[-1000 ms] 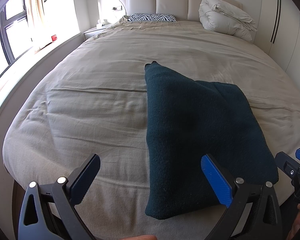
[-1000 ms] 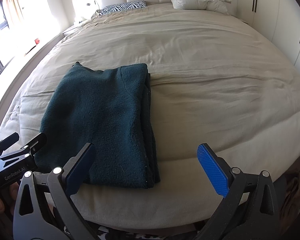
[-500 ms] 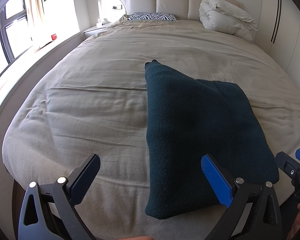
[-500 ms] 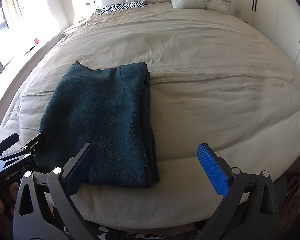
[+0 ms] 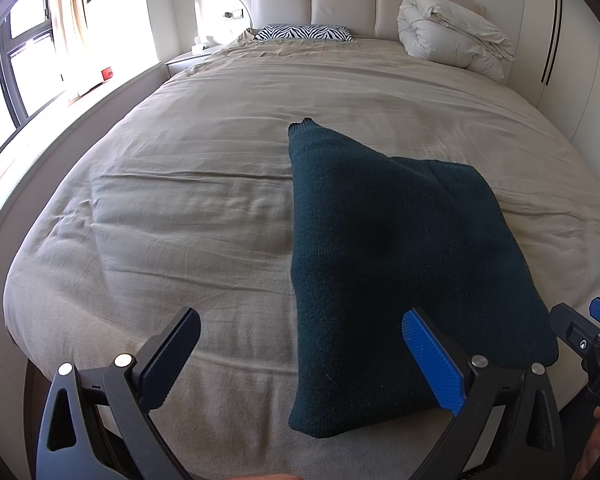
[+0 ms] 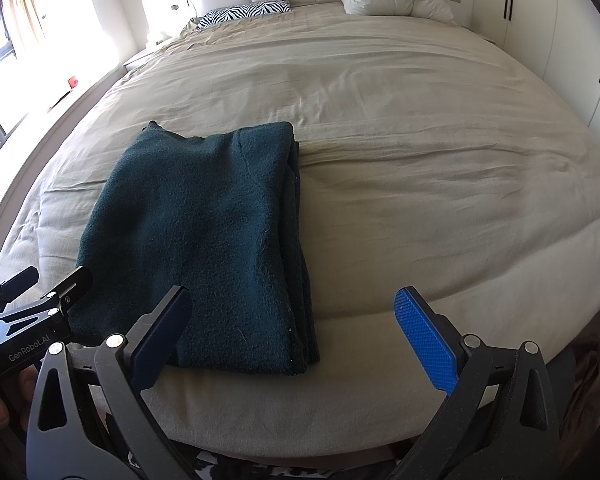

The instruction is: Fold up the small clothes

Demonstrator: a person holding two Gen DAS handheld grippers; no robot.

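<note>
A dark teal knit garment [image 5: 384, 256] lies folded into a flat rectangle near the front edge of the beige bed [image 5: 188, 184]. It also shows in the right wrist view [image 6: 208, 232], with its layered fold edges on its right side. My left gripper [image 5: 300, 360] is open and empty, held just short of the garment's near left corner. My right gripper [image 6: 296, 340] is open and empty, near the garment's near right corner. Each gripper shows at the edge of the other's view: the right one [image 5: 584, 332], the left one [image 6: 40, 300].
A zebra-print pillow [image 5: 308, 33] and a rolled white duvet [image 5: 452, 44] lie at the padded headboard. A window and sill run along the left [image 5: 24, 92]. White wardrobe doors stand on the right [image 6: 560, 32]. The beige bedcover [image 6: 440, 160] is wrinkled.
</note>
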